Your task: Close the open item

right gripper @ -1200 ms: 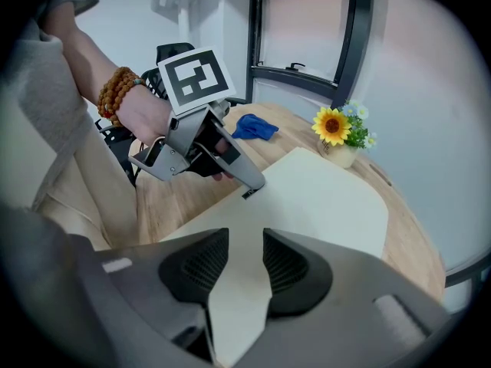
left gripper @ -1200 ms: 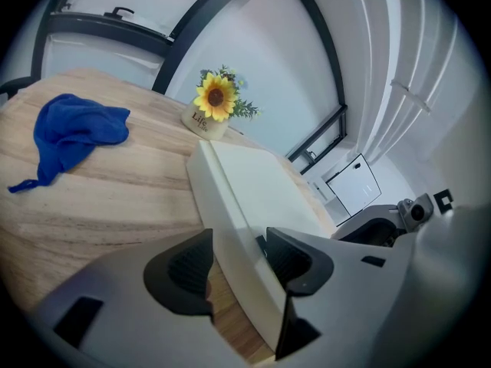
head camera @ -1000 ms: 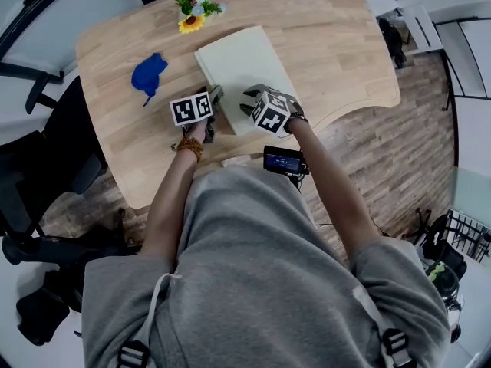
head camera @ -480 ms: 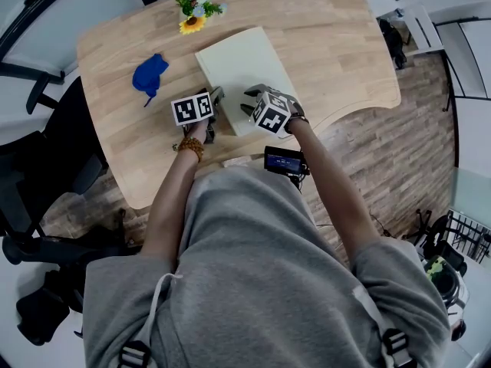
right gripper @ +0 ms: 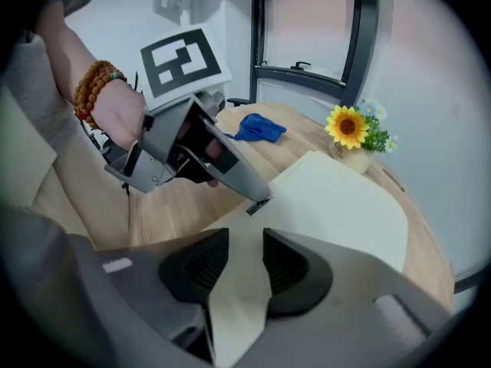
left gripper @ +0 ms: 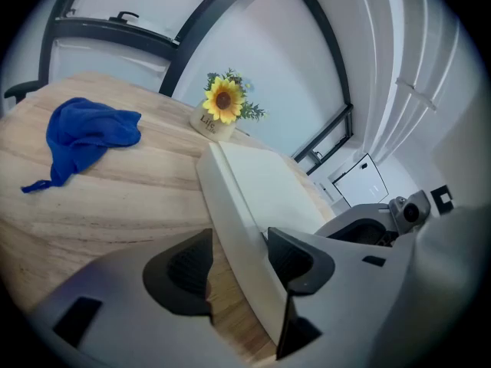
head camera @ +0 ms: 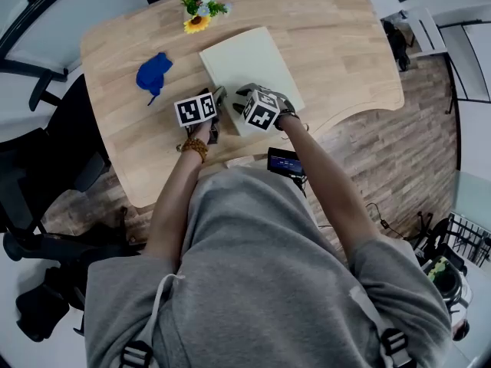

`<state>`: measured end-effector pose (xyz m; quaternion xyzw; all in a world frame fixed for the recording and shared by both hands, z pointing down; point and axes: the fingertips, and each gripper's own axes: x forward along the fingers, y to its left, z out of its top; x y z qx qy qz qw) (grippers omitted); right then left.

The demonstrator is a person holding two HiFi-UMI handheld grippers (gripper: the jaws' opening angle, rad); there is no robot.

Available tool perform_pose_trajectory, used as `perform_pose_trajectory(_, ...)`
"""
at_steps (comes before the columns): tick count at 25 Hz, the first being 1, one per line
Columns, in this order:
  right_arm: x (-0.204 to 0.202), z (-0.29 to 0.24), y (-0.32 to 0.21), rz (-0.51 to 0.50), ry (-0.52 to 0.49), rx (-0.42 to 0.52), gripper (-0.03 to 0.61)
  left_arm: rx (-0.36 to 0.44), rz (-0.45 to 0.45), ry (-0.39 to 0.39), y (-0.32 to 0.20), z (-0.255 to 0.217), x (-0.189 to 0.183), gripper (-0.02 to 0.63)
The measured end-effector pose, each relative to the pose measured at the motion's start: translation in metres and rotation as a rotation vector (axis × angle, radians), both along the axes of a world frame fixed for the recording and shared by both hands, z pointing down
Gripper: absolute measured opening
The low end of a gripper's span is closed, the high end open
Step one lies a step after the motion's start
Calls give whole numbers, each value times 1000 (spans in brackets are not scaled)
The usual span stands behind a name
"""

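Note:
A cream book (head camera: pixel 249 64) lies flat on the wooden table (head camera: pixel 337 37) with its cover down. My left gripper (head camera: pixel 218 100) is at the book's near left corner. In the left gripper view its jaws (left gripper: pixel 238 263) straddle the book's edge (left gripper: pixel 268 190); the left pad stands off it over bare wood. These jaws have just been opening a little. My right gripper (head camera: pixel 244 94) hovers over the book's near edge, close beside the left one. Its pads (right gripper: pixel 245 263) stand apart, with only the cream cover (right gripper: pixel 337 198) showing below the gap. The left gripper's tip (right gripper: pixel 257 202) shows just ahead.
A blue cloth (head camera: pixel 153 71) lies left of the book. A small pot of flowers (head camera: pixel 198 10) stands at the table's far edge. A black device (head camera: pixel 285 162) hangs at the person's waist by the near table edge. A dark chair (head camera: pixel 46 167) is on the left.
My right gripper has shifted left along the book's near edge, closer to the left gripper. The left gripper has stayed at the corner. The book has not moved.

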<state>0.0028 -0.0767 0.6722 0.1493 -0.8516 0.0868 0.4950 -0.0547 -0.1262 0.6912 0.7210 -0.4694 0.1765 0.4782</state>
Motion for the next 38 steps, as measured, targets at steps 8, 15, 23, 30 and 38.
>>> perform_pose_trajectory(8, -3, 9, 0, 13, 12, -52, 153, 14, -33, 68, -7, -6, -2, 227)
perform_pose_trajectory(15, -3, 10, 0, 13, 20, -63, 153, -24, 21, 18, -2, 7, 8, 236)
perform_pose_trajectory(23, 2, -13, -11, 76, -68, -24, 153, -1, 13, 26, -3, 0, 4, 275)
perform_pose_trajectory(30, 9, -46, -26, 132, -141, 55, 153, 137, -13, 69, -10, -34, -4, 275)
perform_pose_trajectory(38, 19, -115, -55, 277, -306, 254, 153, 565, 120, -63, -21, -128, 11, 273)
